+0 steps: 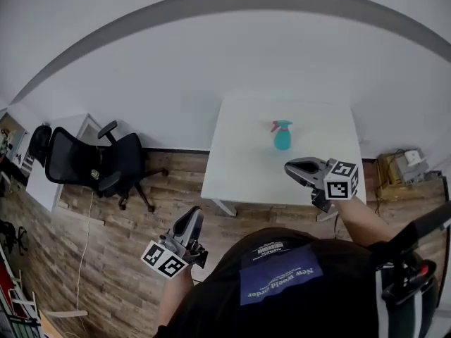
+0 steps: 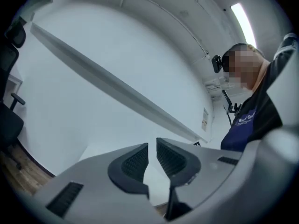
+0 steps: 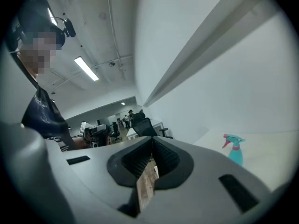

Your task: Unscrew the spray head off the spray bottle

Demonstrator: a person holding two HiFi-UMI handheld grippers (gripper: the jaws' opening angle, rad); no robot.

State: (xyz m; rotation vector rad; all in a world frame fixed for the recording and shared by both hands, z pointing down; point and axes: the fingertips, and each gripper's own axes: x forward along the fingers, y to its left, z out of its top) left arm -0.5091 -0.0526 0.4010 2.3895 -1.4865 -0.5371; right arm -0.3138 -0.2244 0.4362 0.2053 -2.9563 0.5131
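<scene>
A teal spray bottle (image 1: 282,138) with a pink spray head (image 1: 279,125) stands upright toward the back of the white table (image 1: 243,164). The right gripper view shows the same bottle (image 3: 236,152) far off at the right. My right gripper (image 1: 289,166) hovers over the table's near right part, short of the bottle, shut and empty (image 3: 152,143). My left gripper (image 1: 196,214) hangs over the wooden floor below the table's front left corner, away from the bottle. Its jaws (image 2: 152,147) are shut with nothing between them.
A black office chair (image 1: 99,164) stands on the wooden floor left of the table, beside a white desk (image 1: 67,129). A yellowish box with a device (image 1: 403,167) sits on the floor at the right. A plain white wall runs behind the table.
</scene>
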